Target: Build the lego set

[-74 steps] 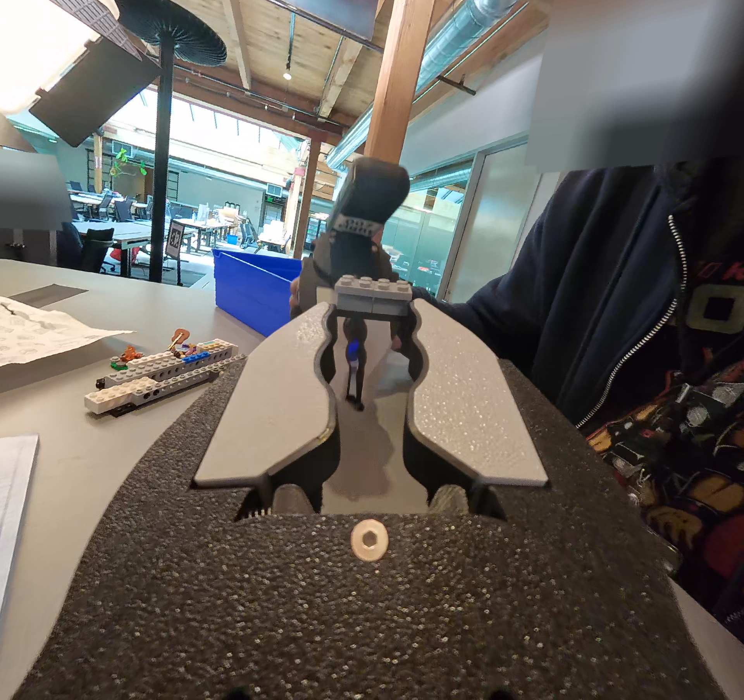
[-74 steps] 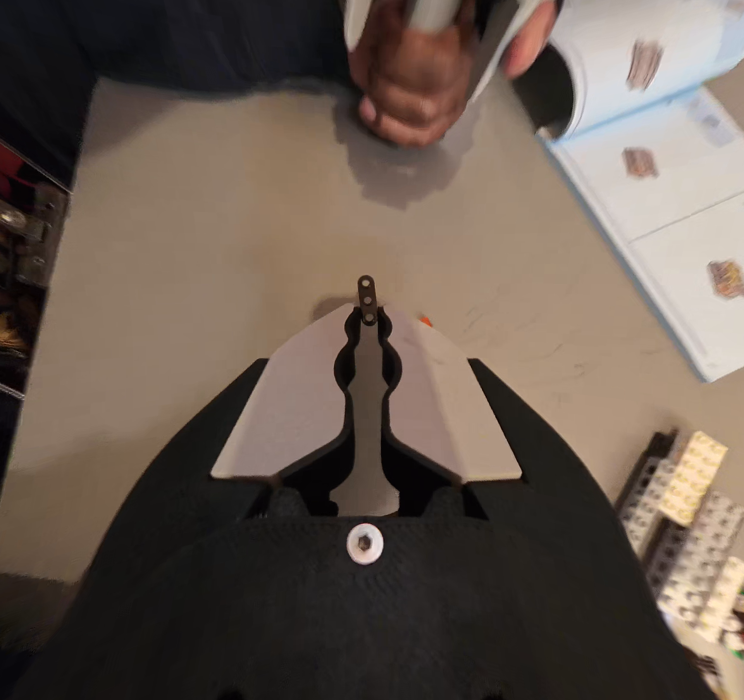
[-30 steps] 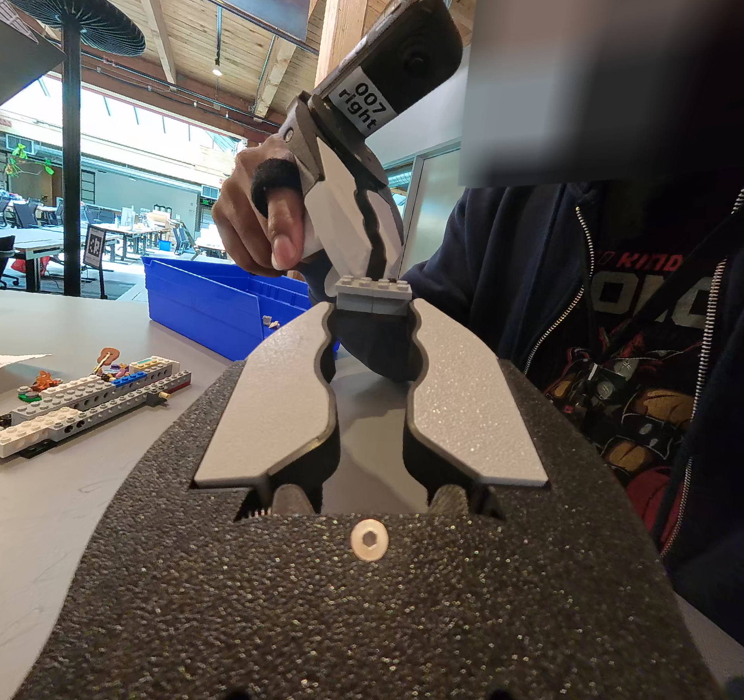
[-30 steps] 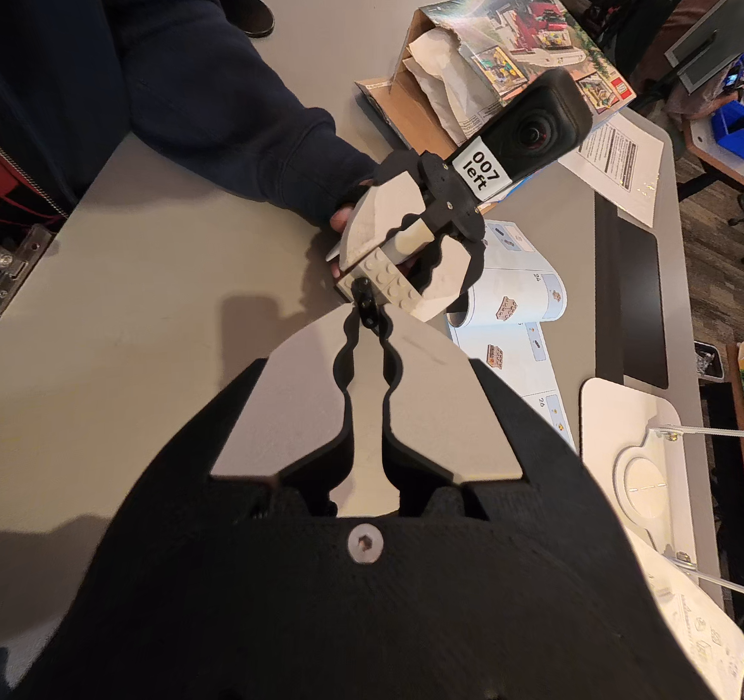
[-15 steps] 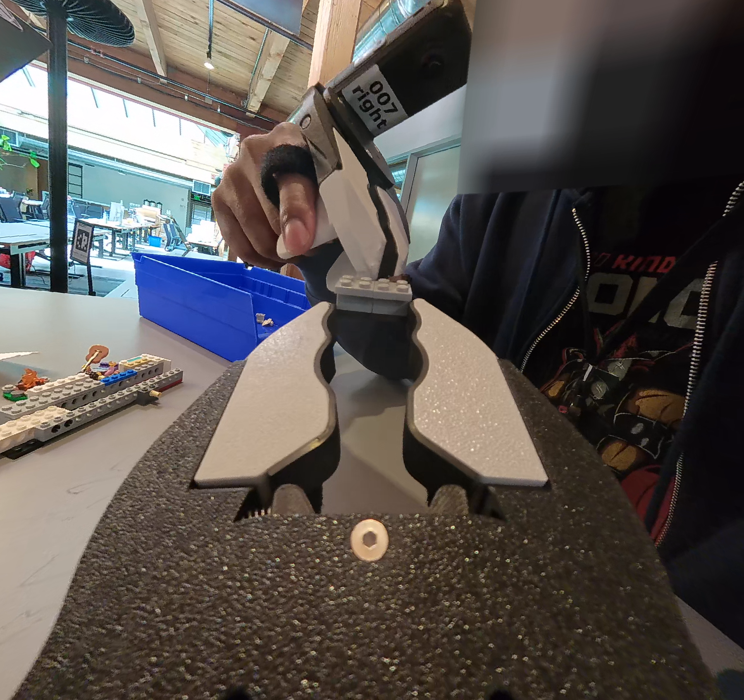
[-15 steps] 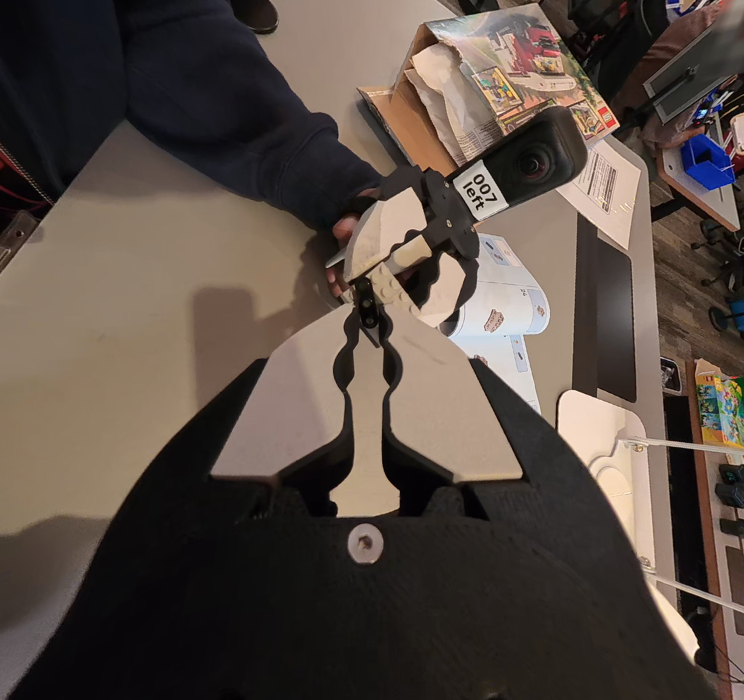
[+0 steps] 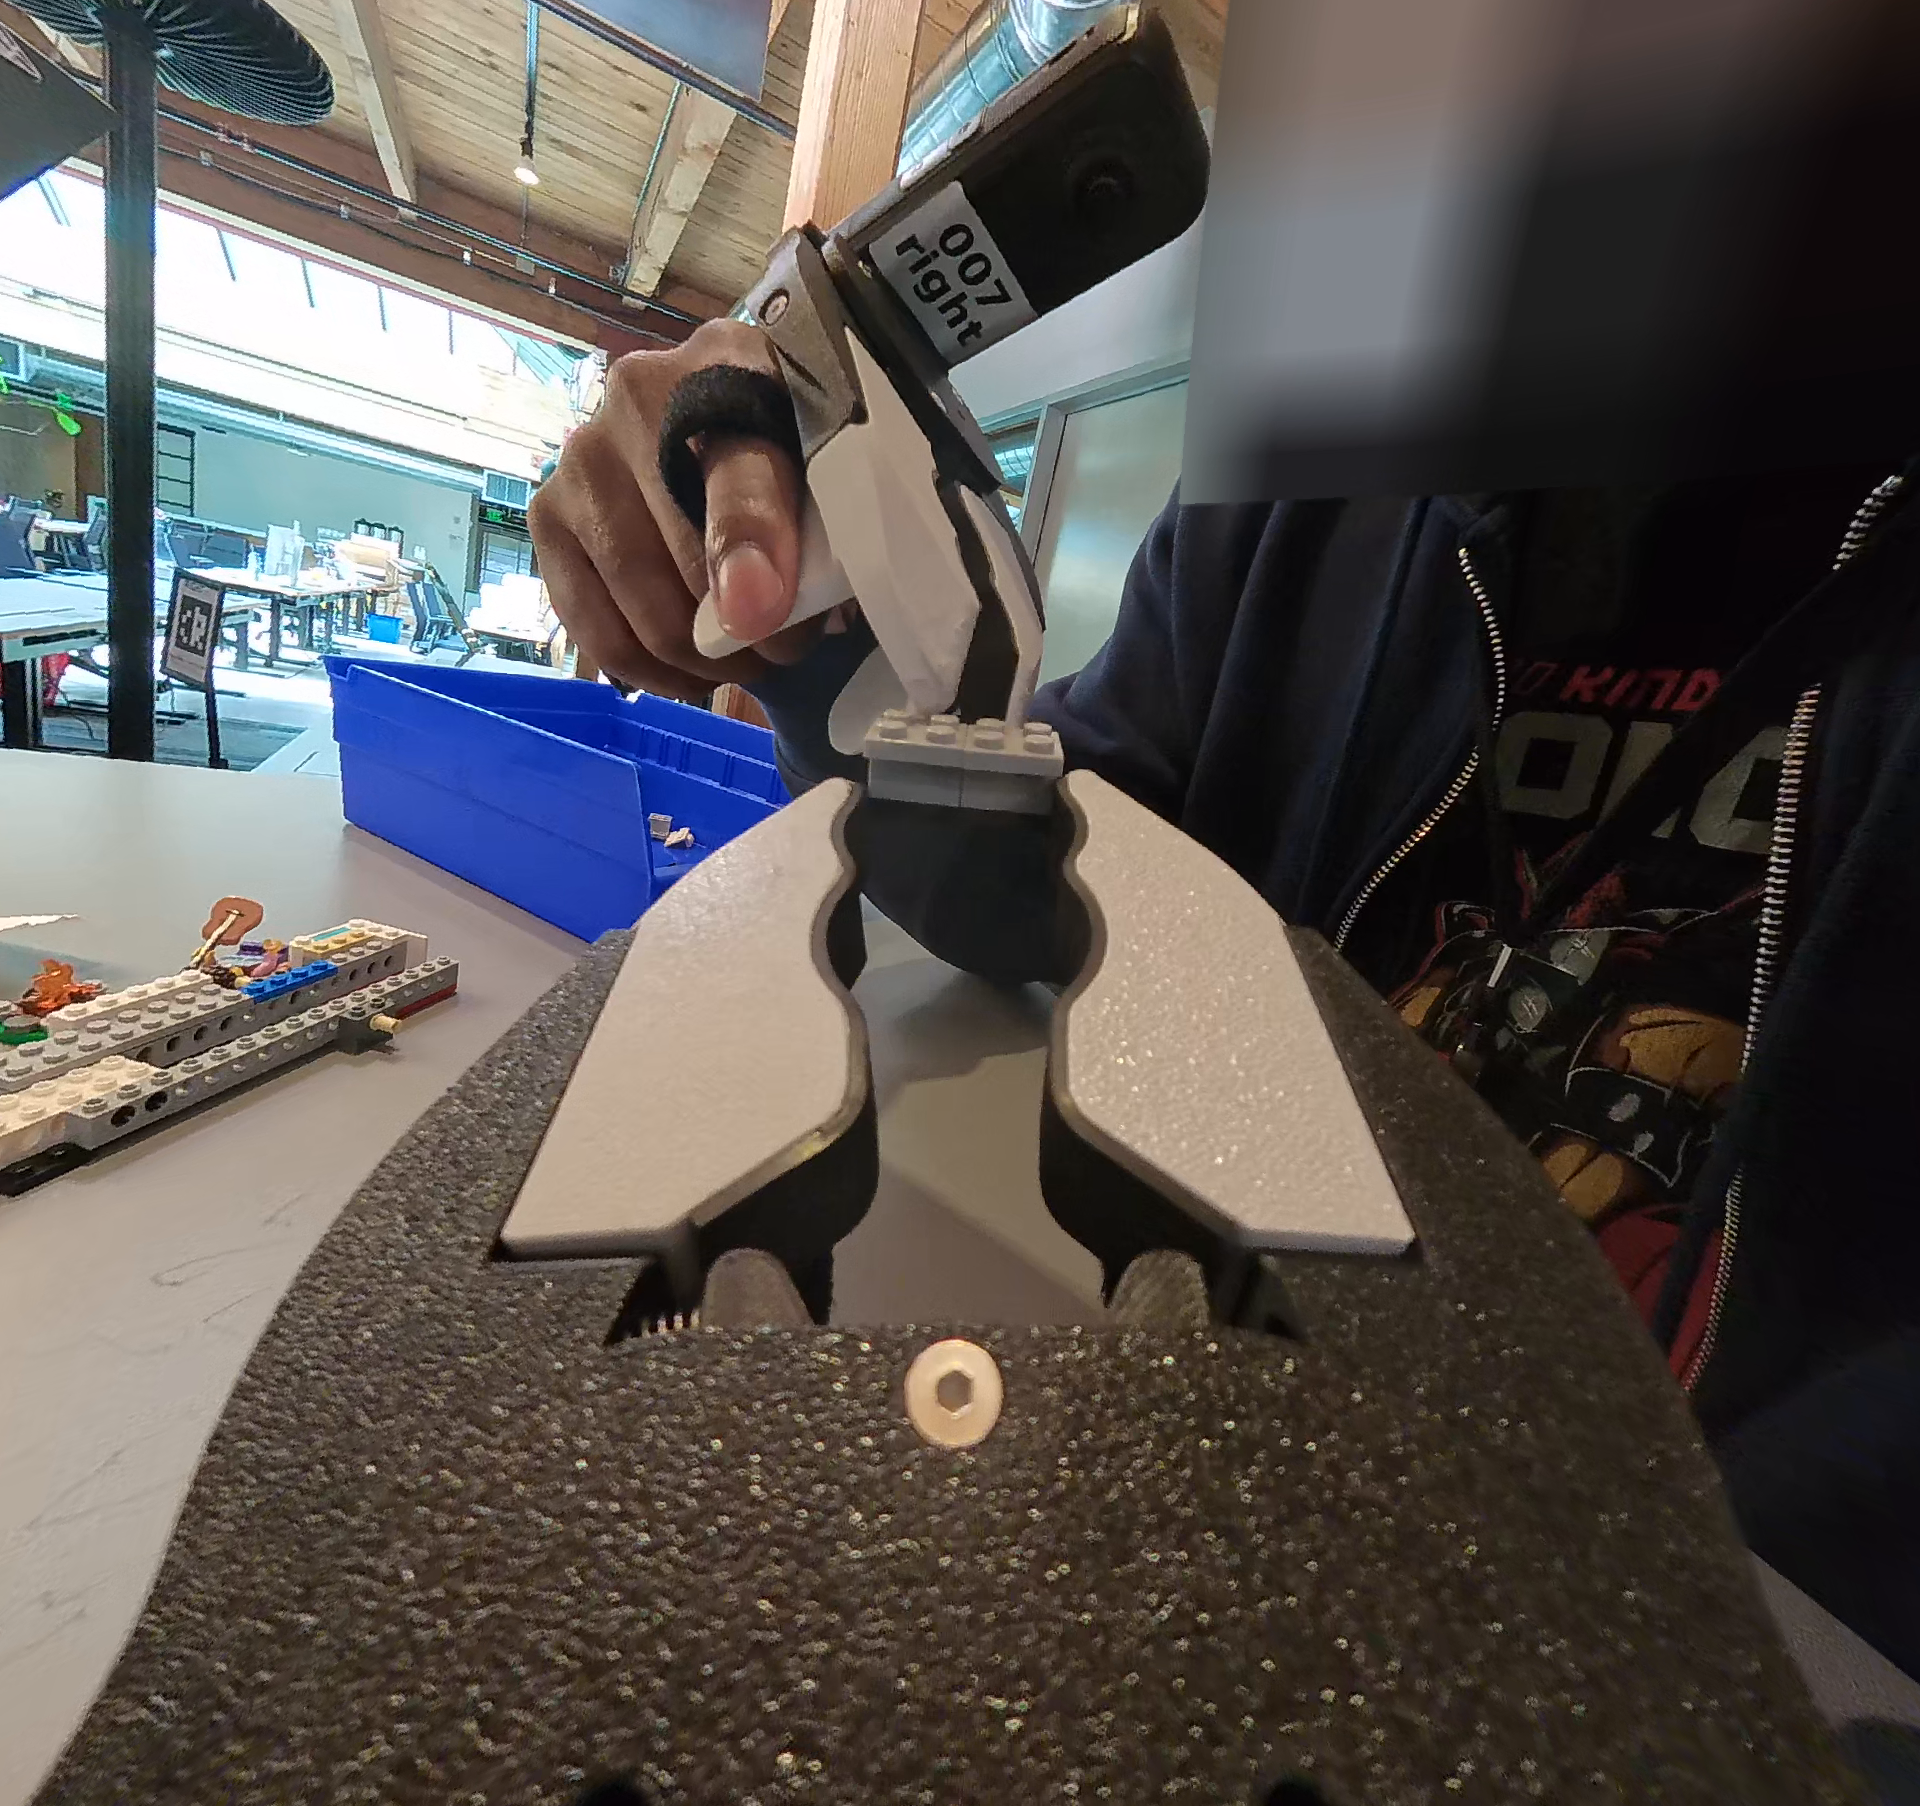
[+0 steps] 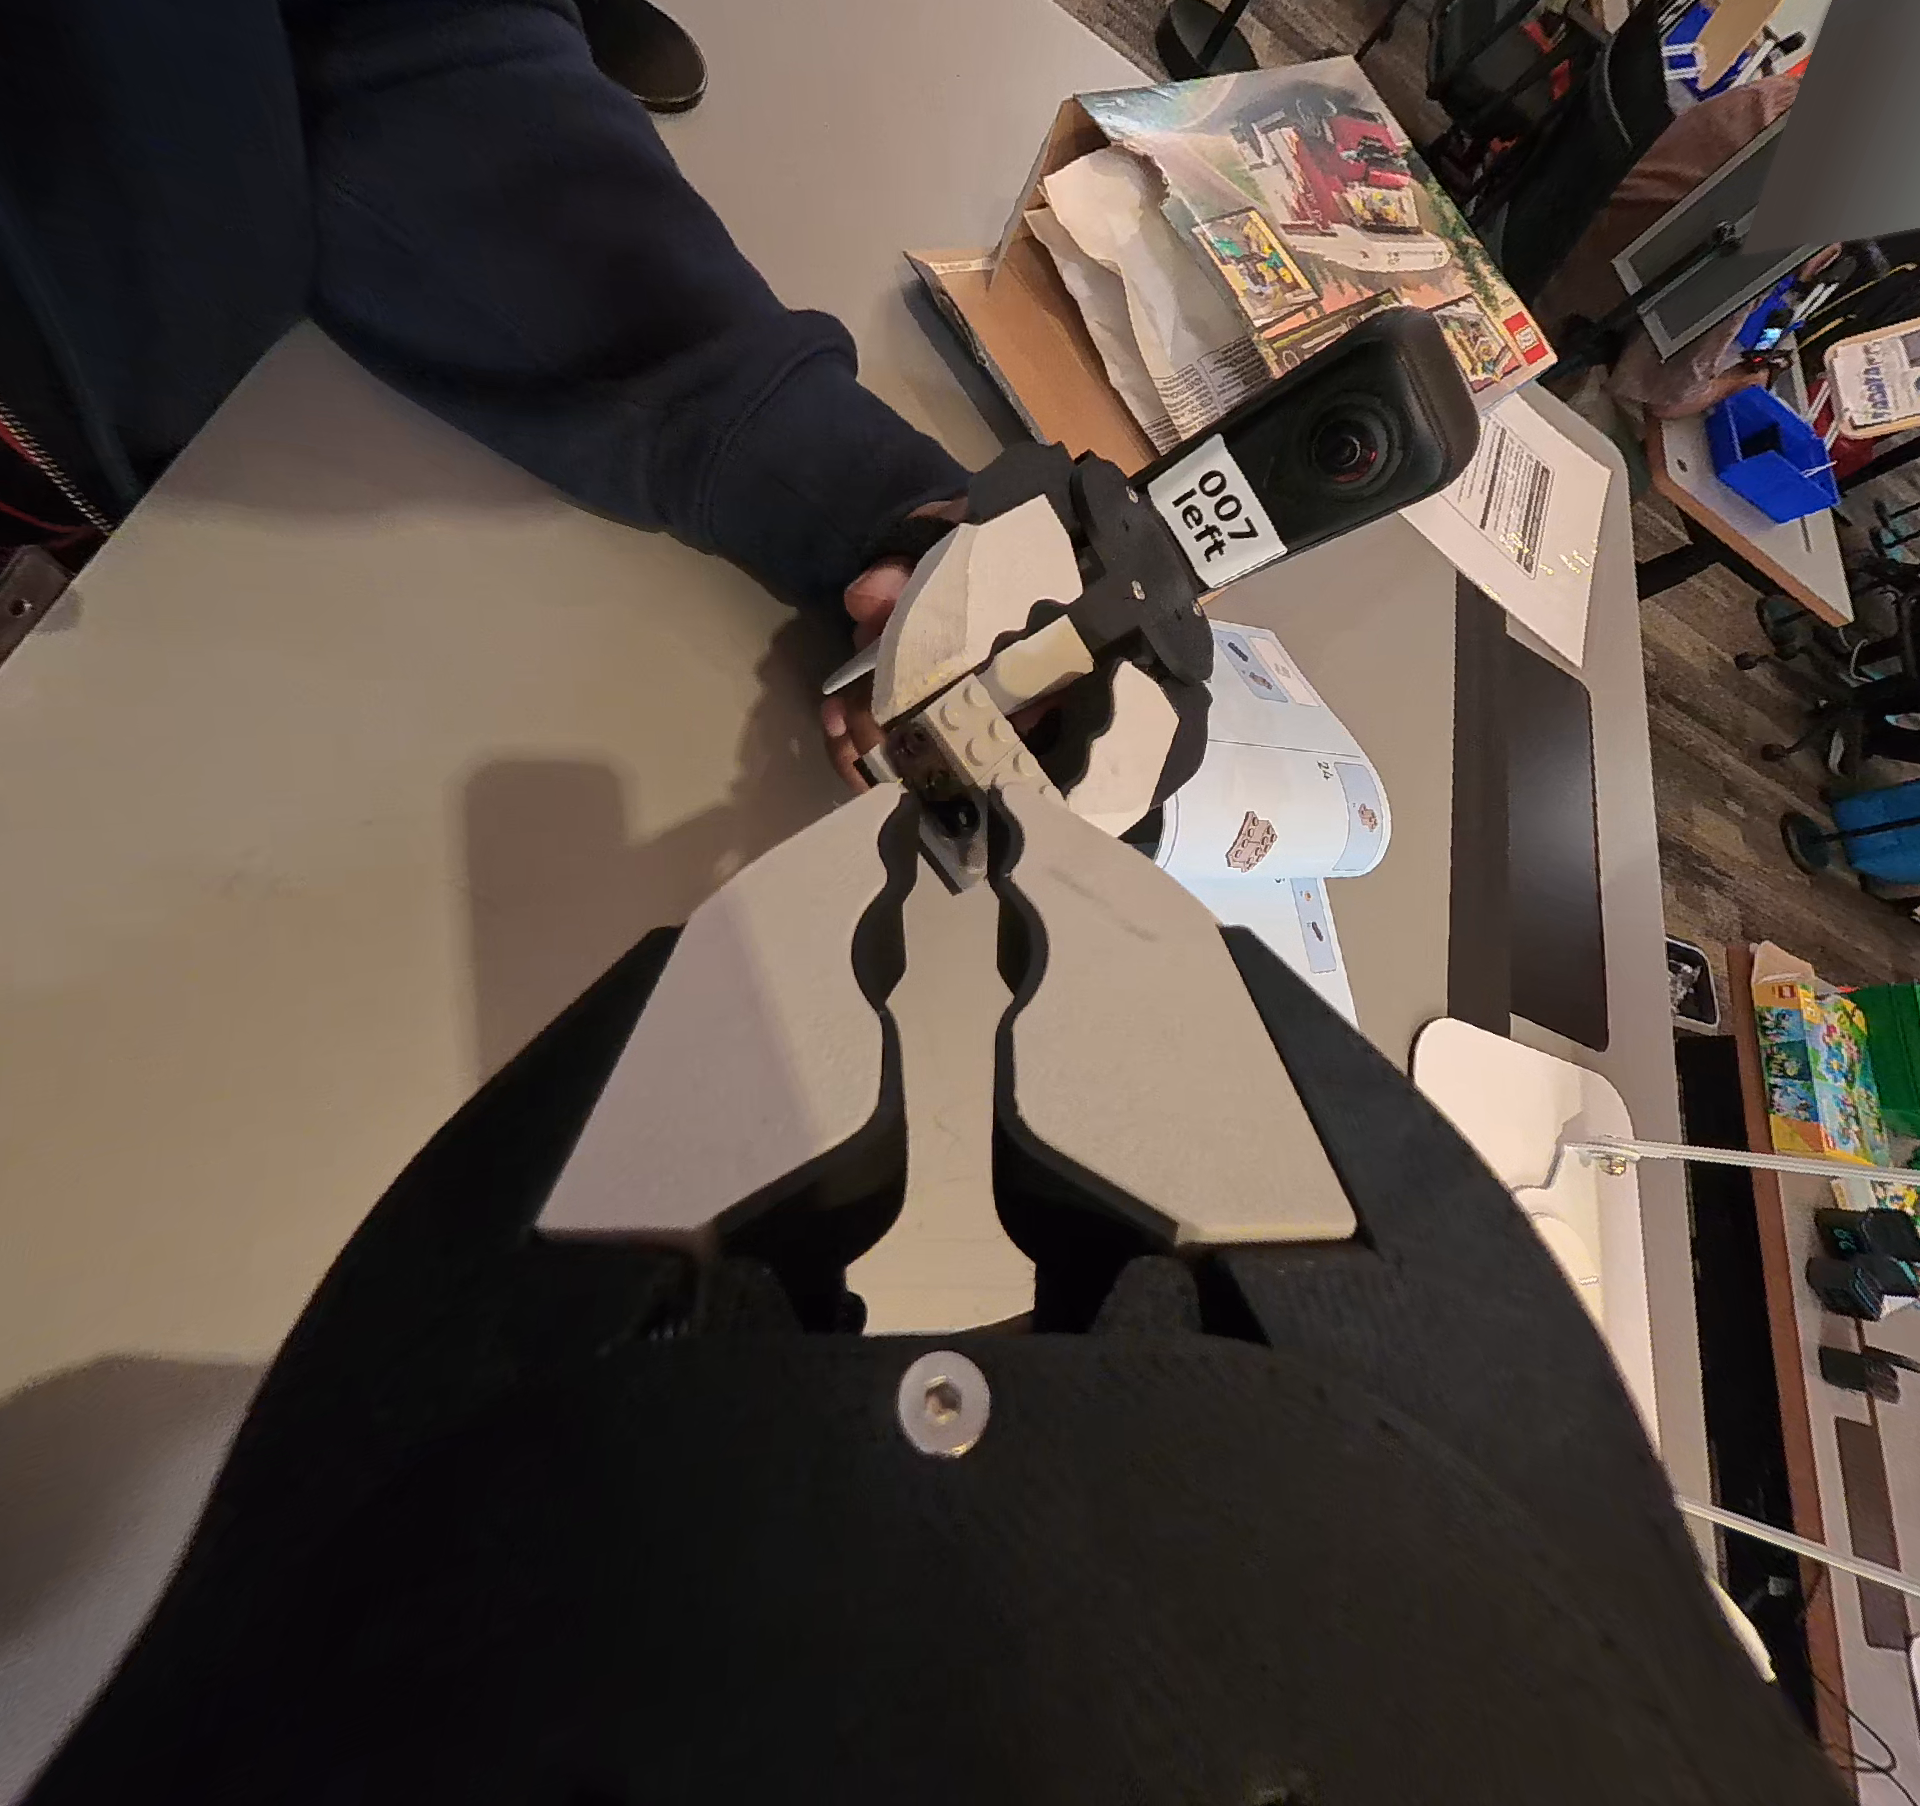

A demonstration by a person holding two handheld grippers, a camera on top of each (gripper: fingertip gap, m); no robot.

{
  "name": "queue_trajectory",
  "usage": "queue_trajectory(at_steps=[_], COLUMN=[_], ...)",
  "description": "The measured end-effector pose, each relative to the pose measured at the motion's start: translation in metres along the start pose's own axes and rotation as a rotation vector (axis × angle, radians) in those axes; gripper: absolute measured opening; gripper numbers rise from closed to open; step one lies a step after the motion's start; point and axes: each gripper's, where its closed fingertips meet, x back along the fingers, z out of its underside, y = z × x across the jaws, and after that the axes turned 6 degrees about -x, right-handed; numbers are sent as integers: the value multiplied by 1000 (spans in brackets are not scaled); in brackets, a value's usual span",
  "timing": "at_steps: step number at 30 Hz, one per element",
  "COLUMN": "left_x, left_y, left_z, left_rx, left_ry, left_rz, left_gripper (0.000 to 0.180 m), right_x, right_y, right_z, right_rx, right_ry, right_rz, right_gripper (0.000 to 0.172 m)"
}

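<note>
My left gripper (image 7: 961, 800) is shut on a grey studded brick (image 7: 961, 764) made of two stacked layers, and holds it above the table with its studs up. My right gripper (image 8: 943, 809) comes down on that brick (image 8: 977, 722) from above. A small black piece with holes (image 8: 940, 788) sits on the brick's end between my right fingertips. The fingertips stand slightly apart from it. In the left wrist view the right gripper (image 7: 971, 702) rests its tips on the brick's studs.
A blue bin (image 7: 499, 759) and a long white and grey brick build (image 7: 208, 1018) lie on the grey table (image 7: 135, 1341). An open booklet (image 8: 1278, 800), a torn cardboard box (image 8: 1278, 229) and a white tray (image 8: 1507, 1112) lie beyond. The person's dark jacket (image 7: 1558, 821) is close by. My two grippers' fingertips are within a few centimetres of each other.
My right gripper brought the black piece up to the grey brick and set it on the brick's end. Its fingers have since parted a little around the piece. The left grip is unchanged.
</note>
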Motion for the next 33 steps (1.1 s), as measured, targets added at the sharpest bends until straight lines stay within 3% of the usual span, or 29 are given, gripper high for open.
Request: queue_trajectory(at_steps=[14,22,25,33], left_x=[7,17,18,15], left_y=[3,8,12,19], left_z=[-13,-18,-16,-4], left_rx=[-13,-71,-112,-135], left_ry=[-68,-61,-29,39], left_rz=[-32,-108,-151,-184], left_gripper=[33,33,33,33], right_x=[3,-4,-5,3], right_y=[-12,-23,-27,-24], right_z=[-3,7,14,21], right_rx=[38,267,342,496], right_ry=[-42,-44,-23,-43], right_rz=[84,332,449,588], right_gripper=[13,25,39,33])
